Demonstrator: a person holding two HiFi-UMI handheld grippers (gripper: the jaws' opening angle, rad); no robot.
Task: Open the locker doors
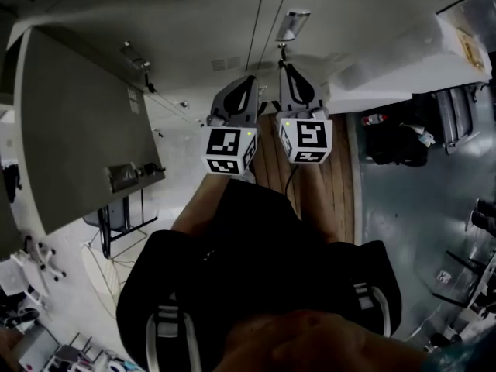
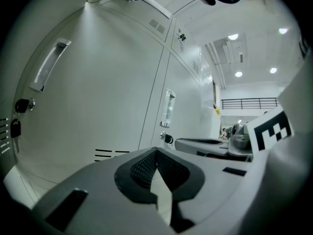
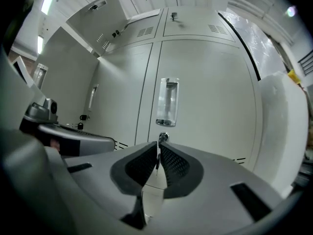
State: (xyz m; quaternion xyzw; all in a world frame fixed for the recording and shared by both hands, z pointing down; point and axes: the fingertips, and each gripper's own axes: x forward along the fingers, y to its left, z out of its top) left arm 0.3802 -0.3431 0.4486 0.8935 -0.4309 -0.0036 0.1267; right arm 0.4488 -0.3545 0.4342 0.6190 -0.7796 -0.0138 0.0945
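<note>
Since the lock [image 3: 164, 137] sits just under the handle [image 3: 167, 102], the right gripper [image 3: 157, 154] faces the closed door [image 3: 210, 111] there. Its jaws are pressed together on what looks like the key [image 3: 157, 161], probably to turn it. The left gripper [image 2: 156, 153] hangs alongside, jaws together and empty. Only the head view shows the open door [image 1: 77, 130] at far left.
</note>
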